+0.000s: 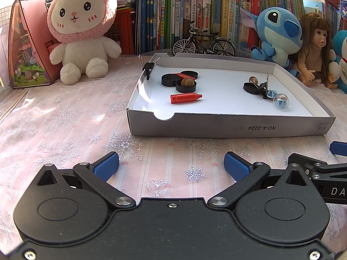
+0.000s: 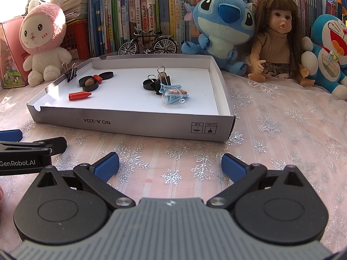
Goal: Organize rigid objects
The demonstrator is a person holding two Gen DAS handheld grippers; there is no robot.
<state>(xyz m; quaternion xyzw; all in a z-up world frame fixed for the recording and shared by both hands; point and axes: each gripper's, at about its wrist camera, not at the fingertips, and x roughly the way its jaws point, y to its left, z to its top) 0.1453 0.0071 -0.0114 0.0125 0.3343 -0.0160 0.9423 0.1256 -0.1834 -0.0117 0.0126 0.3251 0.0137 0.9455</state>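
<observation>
Nearest you, your left gripper [image 1: 171,165] sits low over the snowflake tablecloth [image 1: 65,130], its blue pads spread wide with nothing between them. Your right gripper [image 2: 170,165] is the same: fingers wide apart, empty, hovering short of the box. The two tools are side by side, each catching the other's edge in its own view.

Just beyond them lies the shallow white box lid [image 2: 134,124], and every small item in view is already inside it, so nothing seems to be waiting on the cloth. What looks unfinished is the sorting within.

On the near left of the lid a red crayon-shaped piece [image 1: 186,98] lies alone. Behind it is a cluster: black round caps [image 1: 169,80], one holding a brown nut [image 1: 187,82], with a second red piece [image 2: 97,78] wedged among them. To the right sits a second jumble, where a black binder clip [image 2: 161,80], another black cap, a blue plastic clip [image 2: 171,87] and a clear ball charm [image 2: 171,97] touch or overlap. One more binder clip [image 1: 149,67] is clamped on the lid's far left wall.

You appear to be at the start or between moves; like items are not yet grouped. The plush toys [image 2: 219,28] and books [image 2: 151,10] at the back are only backdrop.
</observation>
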